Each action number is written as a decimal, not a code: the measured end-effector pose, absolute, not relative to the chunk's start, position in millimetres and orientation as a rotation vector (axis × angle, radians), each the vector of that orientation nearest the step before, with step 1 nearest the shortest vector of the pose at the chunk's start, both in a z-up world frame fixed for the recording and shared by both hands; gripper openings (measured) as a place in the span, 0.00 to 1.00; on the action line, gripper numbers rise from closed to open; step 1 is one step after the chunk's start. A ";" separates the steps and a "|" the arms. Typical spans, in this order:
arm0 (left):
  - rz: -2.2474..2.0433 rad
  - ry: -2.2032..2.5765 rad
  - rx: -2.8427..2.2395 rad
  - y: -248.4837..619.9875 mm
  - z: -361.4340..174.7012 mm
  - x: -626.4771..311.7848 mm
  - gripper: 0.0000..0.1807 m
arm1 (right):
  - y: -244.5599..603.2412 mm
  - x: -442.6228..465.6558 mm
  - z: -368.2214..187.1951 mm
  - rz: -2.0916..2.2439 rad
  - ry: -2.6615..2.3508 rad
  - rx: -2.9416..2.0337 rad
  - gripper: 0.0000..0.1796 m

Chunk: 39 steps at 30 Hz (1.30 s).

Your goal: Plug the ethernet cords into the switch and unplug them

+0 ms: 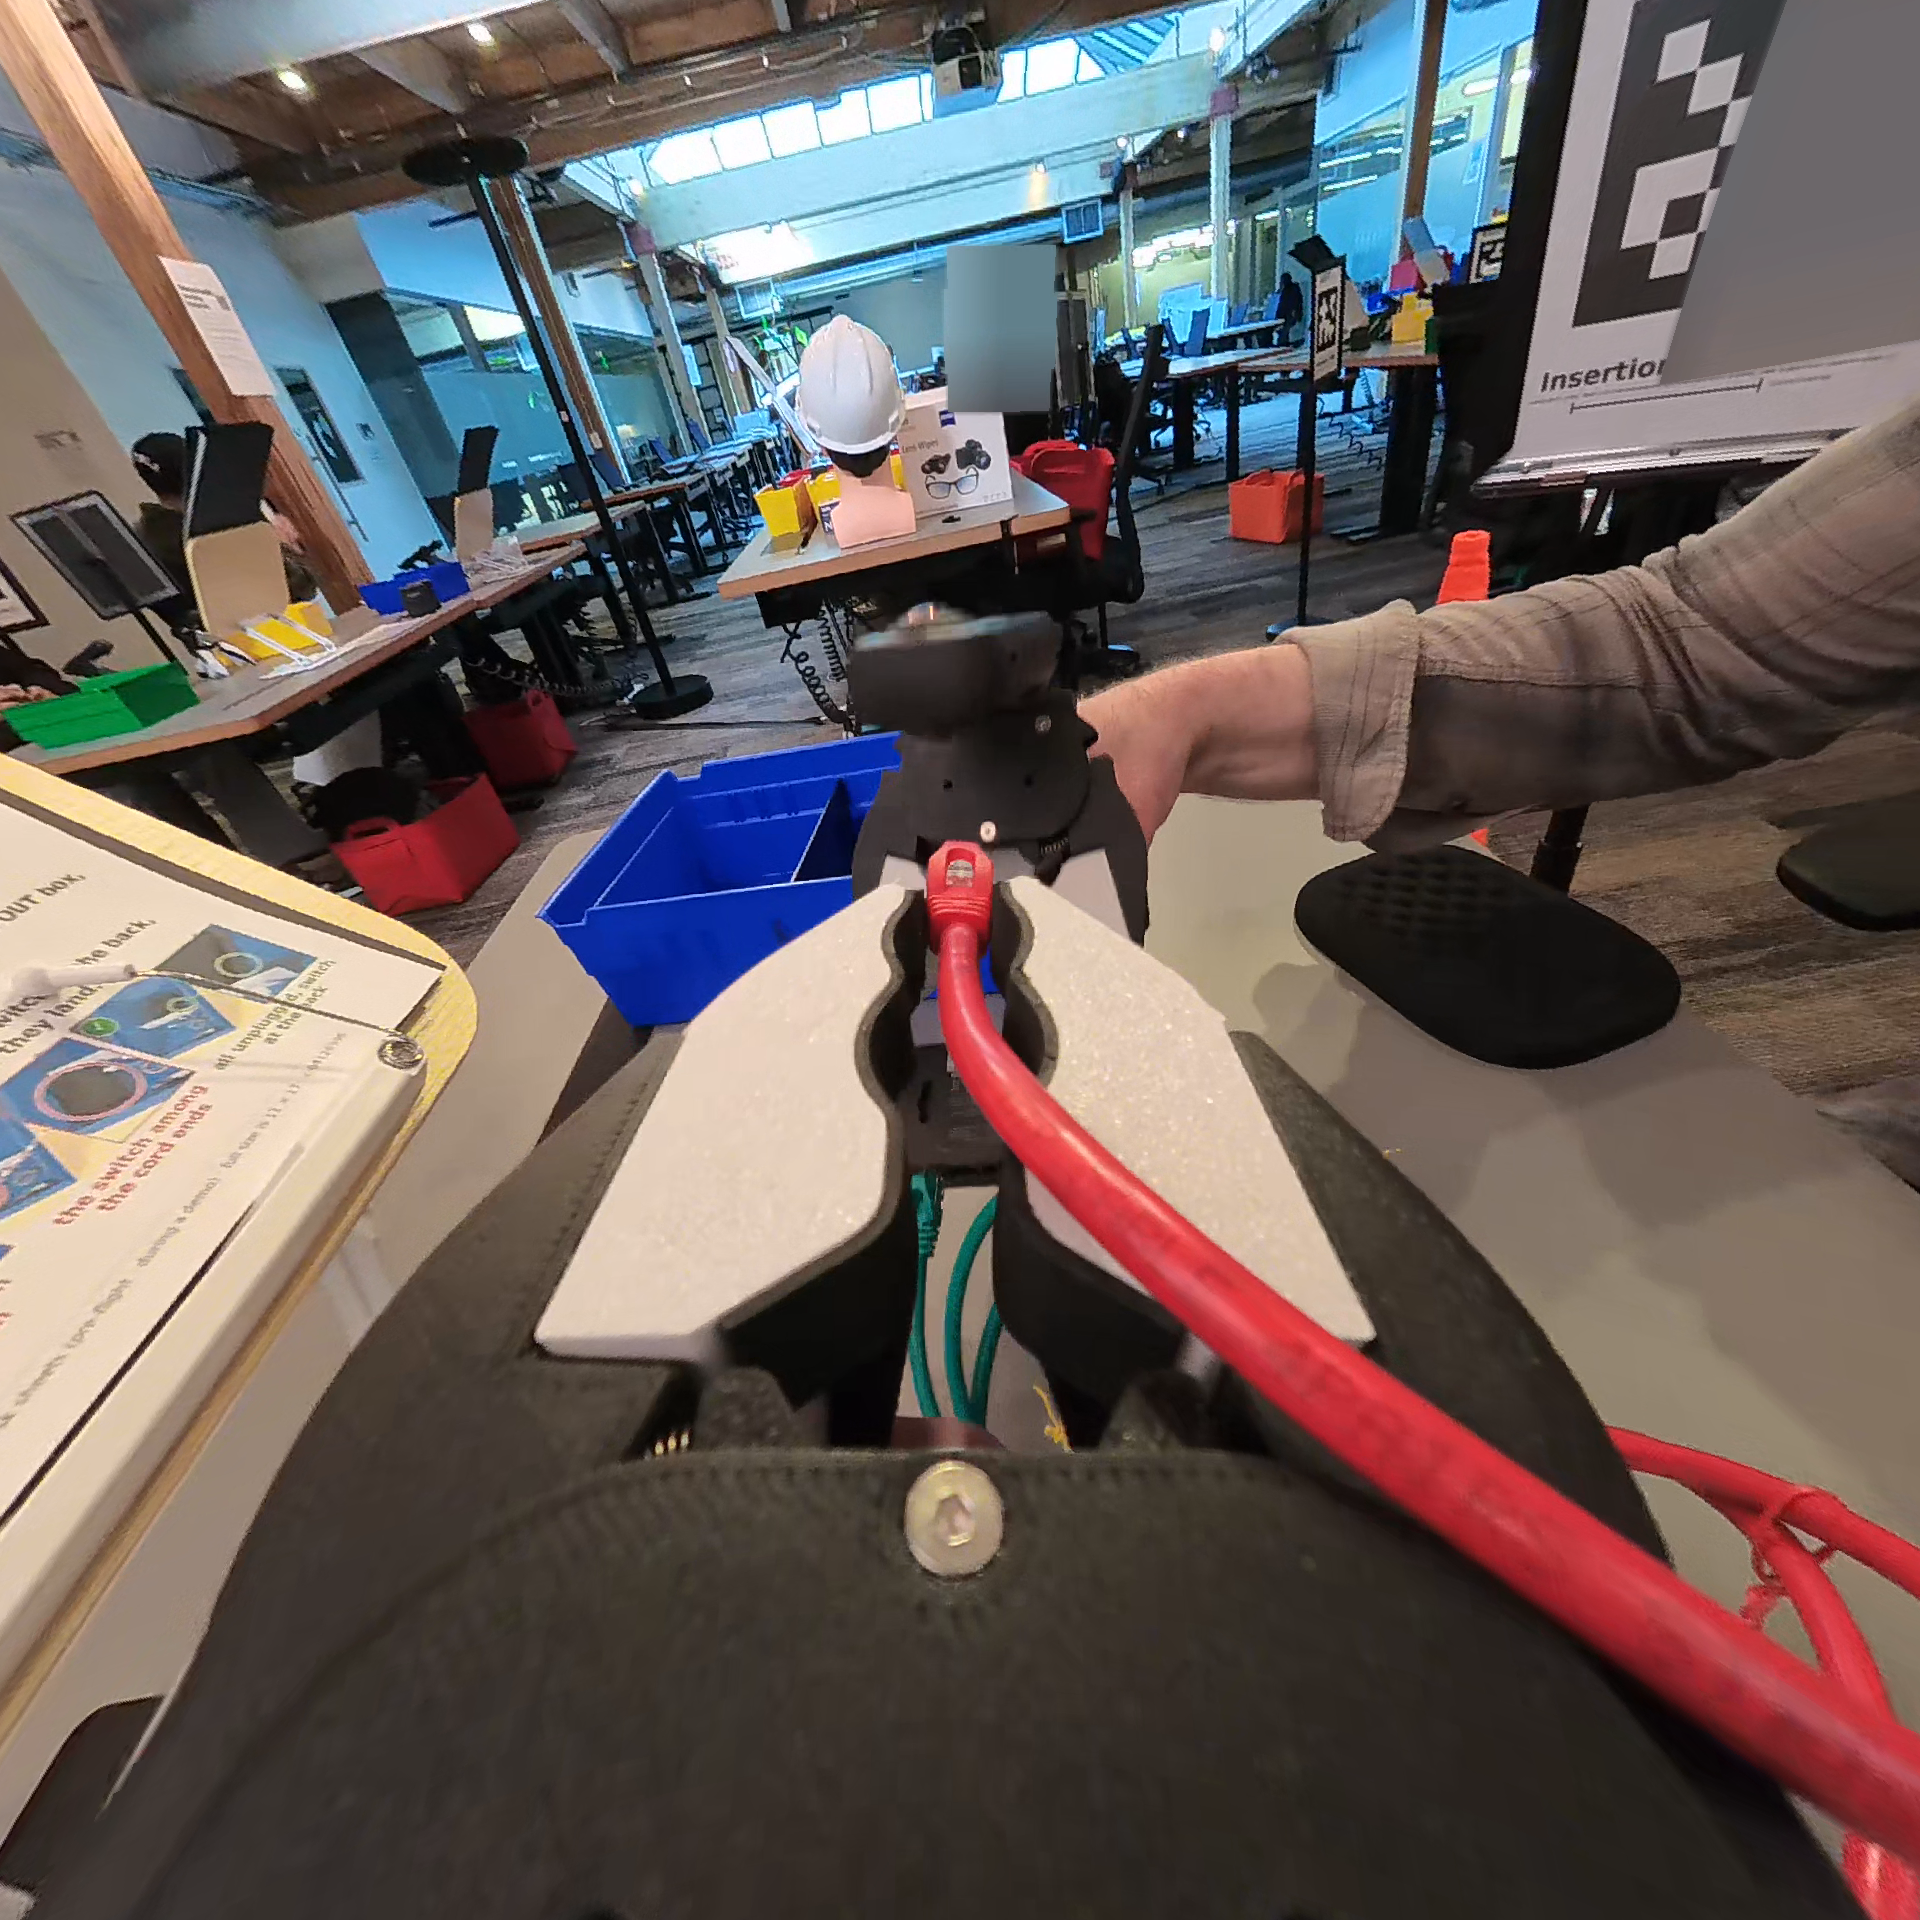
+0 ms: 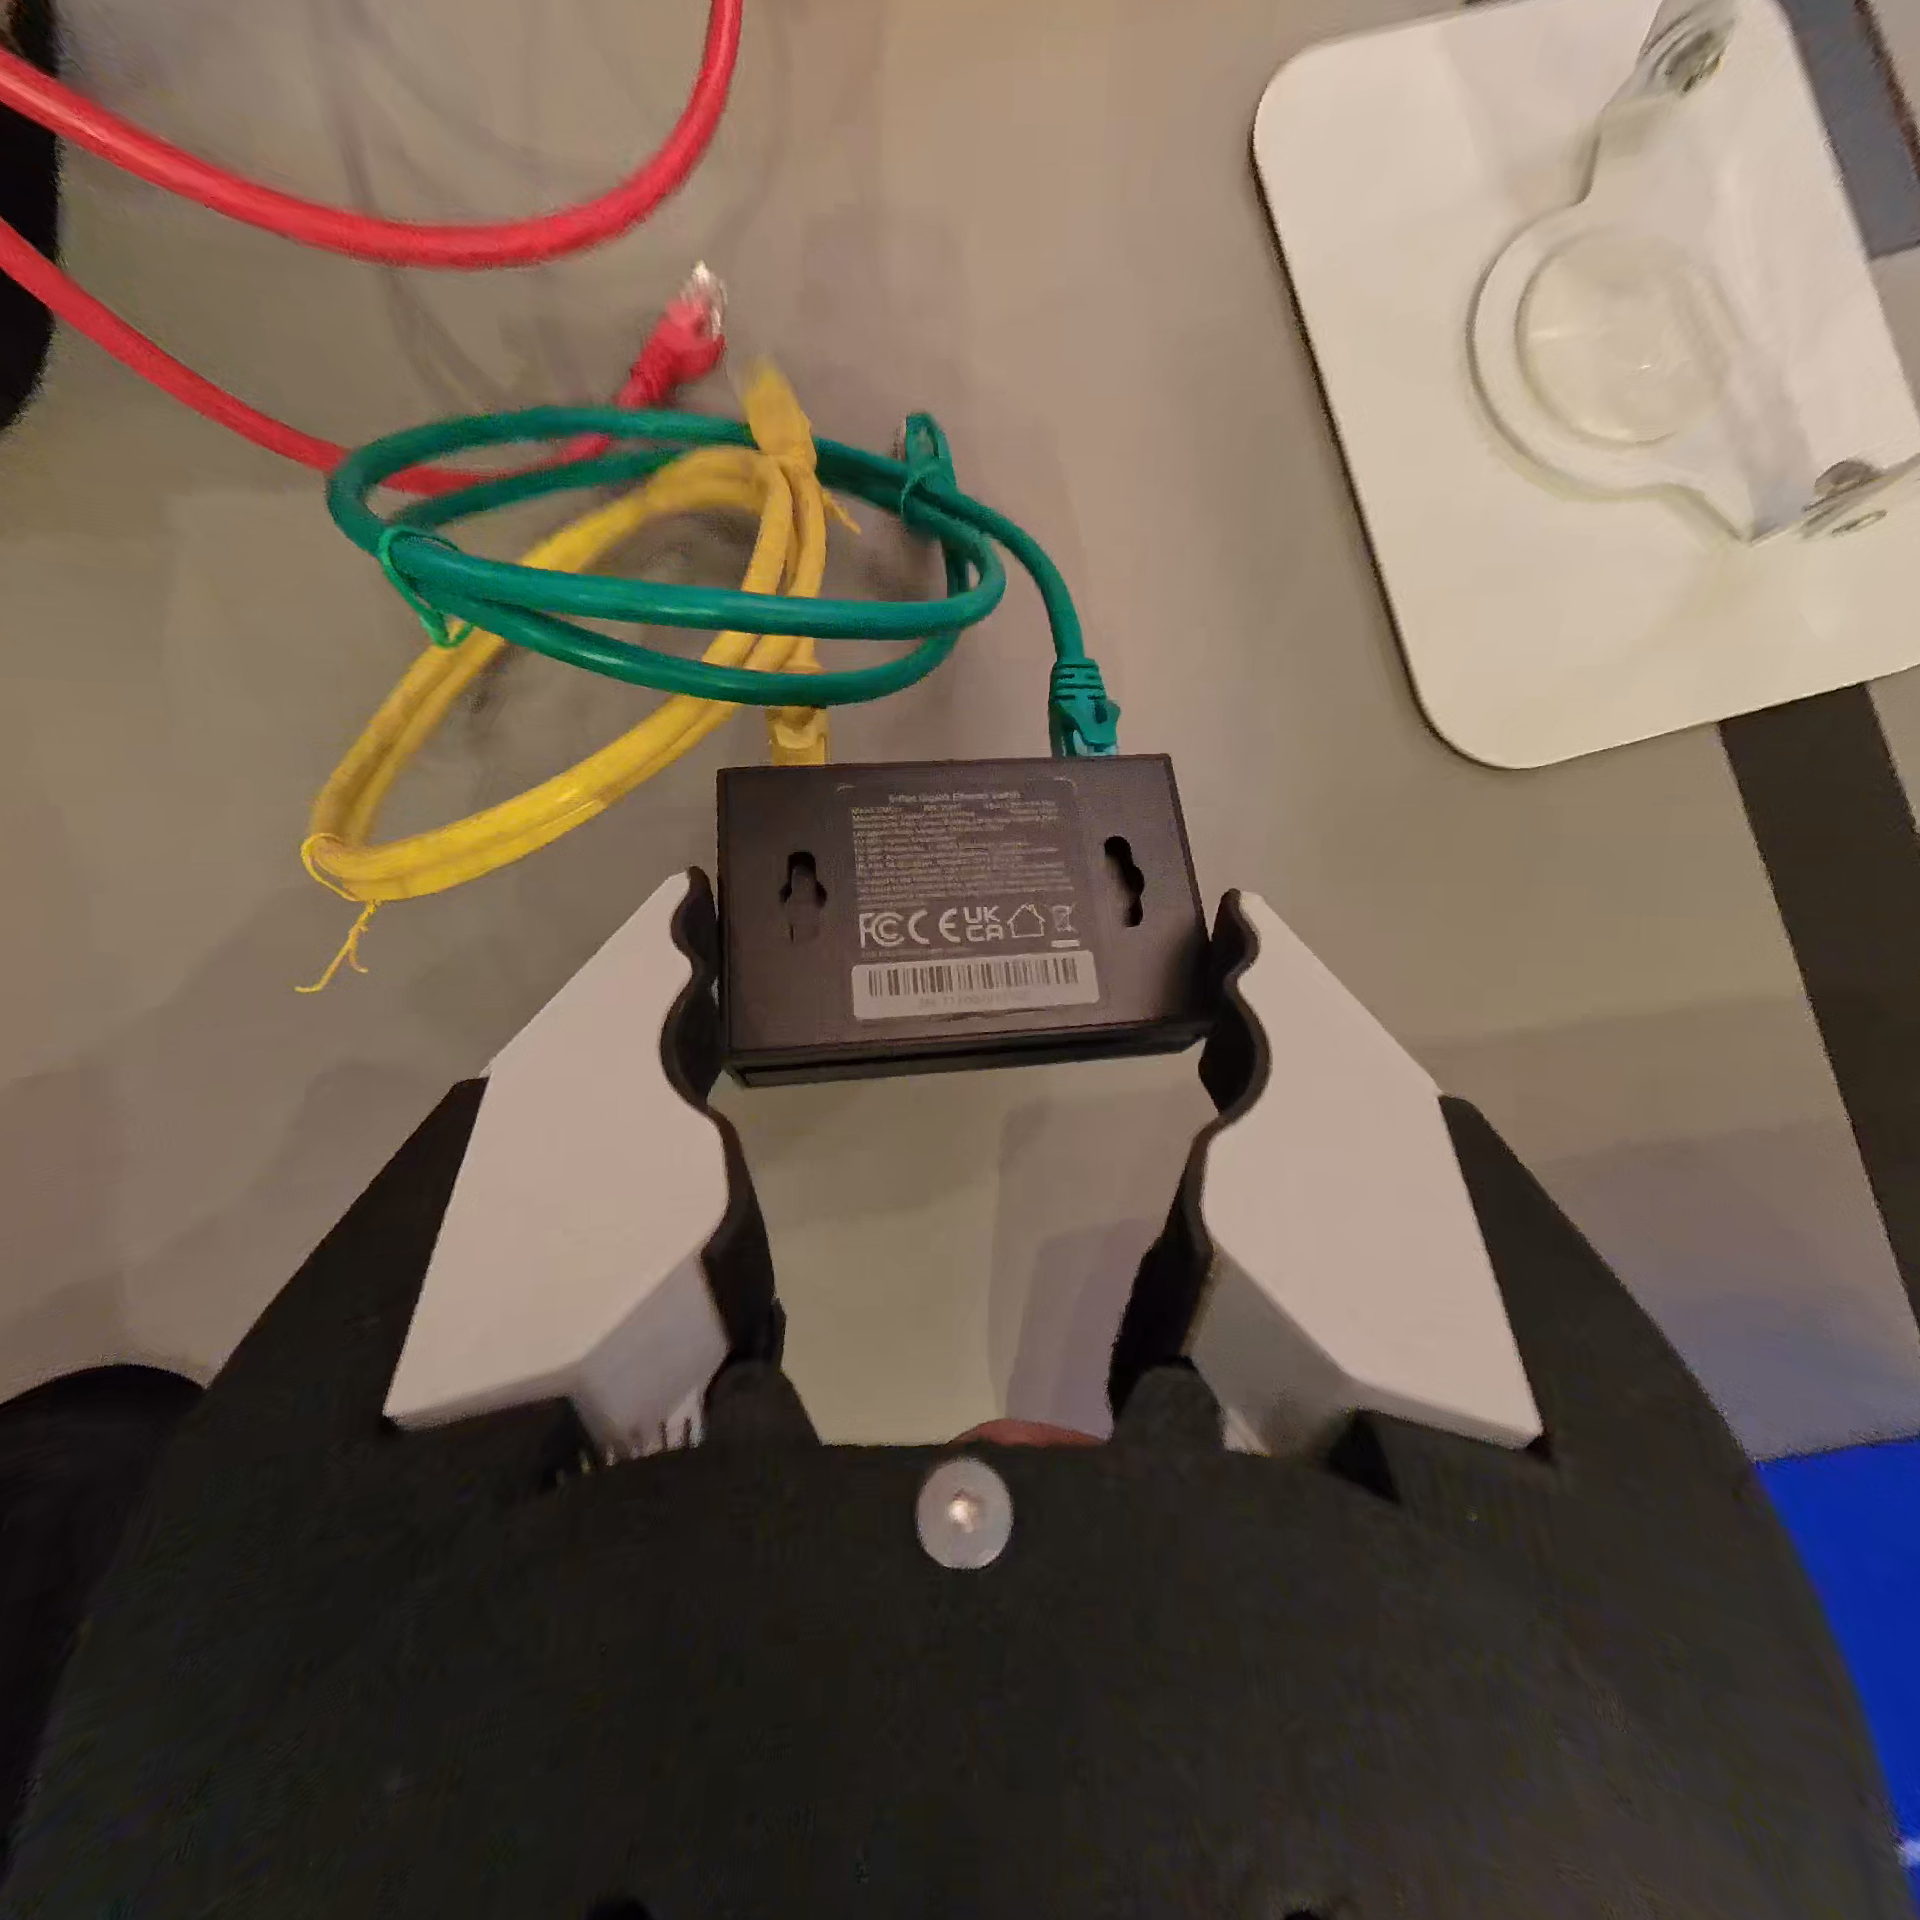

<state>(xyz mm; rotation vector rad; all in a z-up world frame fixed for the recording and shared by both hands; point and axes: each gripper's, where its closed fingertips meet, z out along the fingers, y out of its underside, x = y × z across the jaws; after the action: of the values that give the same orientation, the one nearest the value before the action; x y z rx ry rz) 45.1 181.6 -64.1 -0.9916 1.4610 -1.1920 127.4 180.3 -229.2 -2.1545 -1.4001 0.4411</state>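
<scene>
**A:** Grey tabletop [image 2: 1143, 364] under everything, open workshop beyond it. Where does the work stand?

**B:** By my reading, the red cord's turn has come. The right gripper [image 2: 961, 987] has its fingers spread wide and clamped on both sides of the black switch [image 2: 961, 914], underside up, ports facing far. The green cord [image 2: 1081, 707] enters at the far right. The yellow cord [image 2: 795, 732] reaches the far left, though its seating is hidden.

**A:** And the left?

**B:** The left gripper [image 1: 961, 935] has its fingers narrowed on the red cord [image 1: 961, 904] just behind the plug, with the plug poking out past the tips.

**A:** How to seat it well?

**B:** Square the plug to a free port, match the latch tab to the flipped switch, push straight, and let the right hold brace against the push. The trailing cord may tug, so leave slack.
</scene>
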 end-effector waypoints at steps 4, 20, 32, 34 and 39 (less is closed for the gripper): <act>-1.199 1.482 -1.002 180.8 -68.9 47.5 0.07 | 171.8 130.8 -254.5 0.357 -1.474 -2.224 0.52; -1.097 1.702 -1.206 185.4 -144.3 80.7 0.07 | 155.7 115.9 -302.2 0.382 -1.262 -2.248 0.66; -0.968 1.859 -1.392 192.5 -202.1 84.2 0.07 | 153.9 122.5 -308.8 0.453 -1.269 -2.186 0.53; -0.921 1.893 -1.449 196.7 -216.3 81.4 0.07 | 155.1 120.3 -306.7 0.504 -1.241 -2.176 0.53; -0.772 2.001 -1.616 205.1 -254.5 70.1 0.07 | 156.5 118.1 -302.0 0.541 -1.196 -2.148 0.53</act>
<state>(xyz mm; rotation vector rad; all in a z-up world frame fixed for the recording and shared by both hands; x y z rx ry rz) 70.1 205.1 -254.5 -1.6163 2.0009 -0.7720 118.1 156.5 -302.0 -2.1481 -1.1965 0.5408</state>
